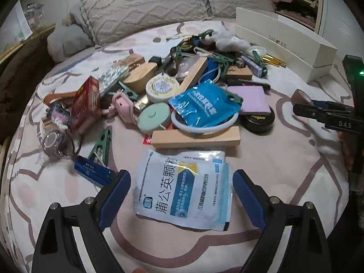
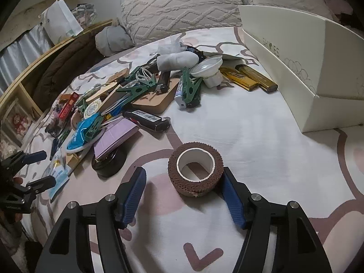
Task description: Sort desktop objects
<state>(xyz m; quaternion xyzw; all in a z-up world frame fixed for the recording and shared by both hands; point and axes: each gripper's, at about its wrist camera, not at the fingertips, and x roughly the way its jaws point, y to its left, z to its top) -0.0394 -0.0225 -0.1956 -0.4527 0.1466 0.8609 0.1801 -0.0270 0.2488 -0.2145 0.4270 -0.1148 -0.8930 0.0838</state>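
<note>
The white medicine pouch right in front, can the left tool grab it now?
Probably yes. The left tool stands open with the white medicine pouch lying flat between its fingers, and nothing lies on top of it.

Bare bedspread (image 2: 261, 122) lies ahead-right of the right gripper (image 2: 184, 188); the shoe box (image 2: 302, 72) walls its far right, the clutter pile (image 2: 127, 104) its left.

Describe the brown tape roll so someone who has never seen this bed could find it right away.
Start at the white shoe box on the bedspread, then come toward the near edge. Alone on open sheet, away from the pile, lies the brown tape roll: crinkly and white-cored, unlike the black round tin nearby.
</note>
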